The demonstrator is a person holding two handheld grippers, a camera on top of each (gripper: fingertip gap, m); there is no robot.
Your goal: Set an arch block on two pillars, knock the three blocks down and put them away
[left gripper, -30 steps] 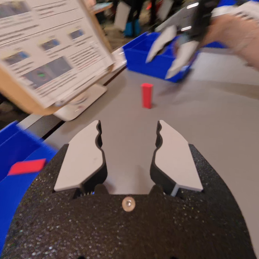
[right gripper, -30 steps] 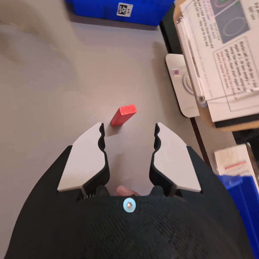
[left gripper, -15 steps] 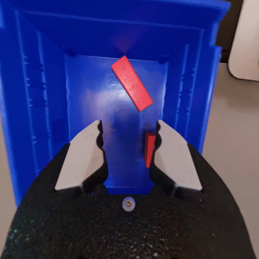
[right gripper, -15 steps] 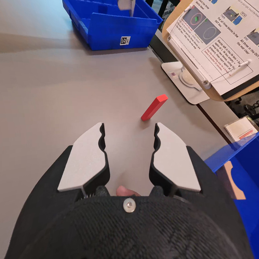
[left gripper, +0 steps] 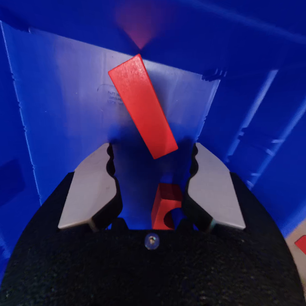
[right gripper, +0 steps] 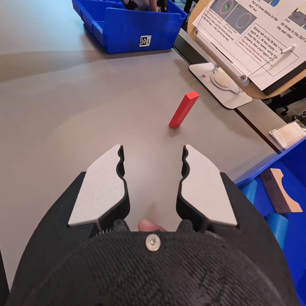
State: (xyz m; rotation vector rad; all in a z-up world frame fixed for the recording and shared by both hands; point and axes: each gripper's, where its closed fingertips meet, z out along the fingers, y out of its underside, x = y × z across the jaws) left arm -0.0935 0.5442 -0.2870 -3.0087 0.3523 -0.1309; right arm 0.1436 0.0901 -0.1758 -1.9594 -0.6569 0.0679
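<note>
My left gripper (left gripper: 152,147) is open and empty, lowered inside a blue bin (left gripper: 54,102). A flat red block (left gripper: 142,106) lies on the bin floor just past the fingertips. A second red block with a curved notch (left gripper: 164,208) sits low between the fingers near the right one. My right gripper (right gripper: 153,147) is open and empty above the grey table (right gripper: 66,106). A tall red block (right gripper: 183,110) stands upright on the table ahead and slightly right of it. The far blue bin (right gripper: 132,28) holds the other gripper, barely visible.
A tilted board with printed sheets (right gripper: 258,38) on a white stand (right gripper: 220,82) sits at the table's right edge. A nearer blue bin (right gripper: 284,190) at right holds a tan arch-shaped block (right gripper: 284,193). A red piece (left gripper: 301,245) shows outside the left bin. My right fingertips sit around 55 cm from my left ones.
My left gripper swung from the table view into the blue bin and sank closer to the red blocks. My right gripper pulled back and tilted up; the standing red block is farther off.
</note>
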